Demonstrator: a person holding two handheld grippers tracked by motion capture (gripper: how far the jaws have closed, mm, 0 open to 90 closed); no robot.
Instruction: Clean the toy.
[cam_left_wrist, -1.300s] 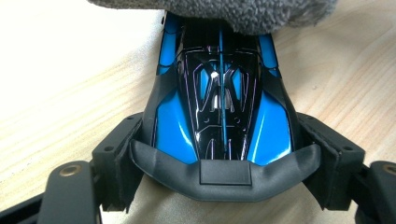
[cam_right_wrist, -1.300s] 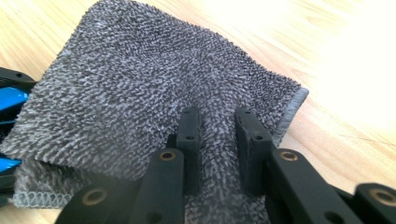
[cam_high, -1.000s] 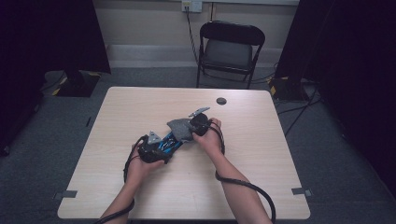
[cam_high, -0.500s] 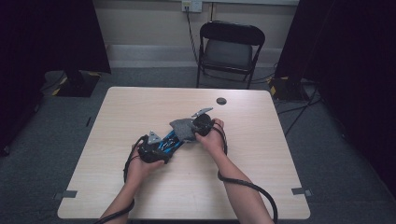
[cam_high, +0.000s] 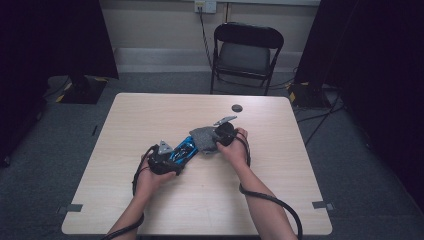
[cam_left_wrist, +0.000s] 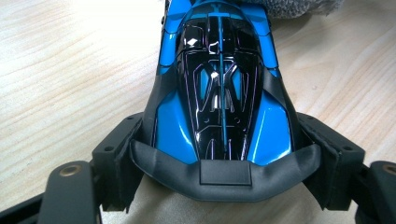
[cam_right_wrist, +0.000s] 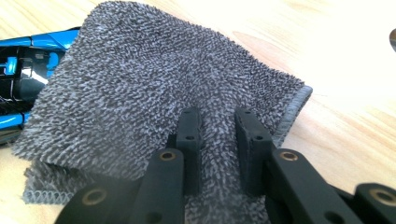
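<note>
Claws, two: left claw (cam_left_wrist: 224, 154) clamps one blue car (cam_left_wrist: 219, 88); right claw (cam_right_wrist: 217, 140) pinches one grey cloth (cam_right_wrist: 140, 79).

The high view is dim and soft, its corners and side curtains sinking into near black, while the pale bench (cam_high: 150, 125) takes even light from above. In the left gripper view, white glare spots sit on the blue toy car (cam_left_wrist: 219, 88) and the wood washes out at top left. In the right gripper view the grey cloth (cam_right_wrist: 154, 88) is sharp; the far bench is overexposed and blurred.
</note>
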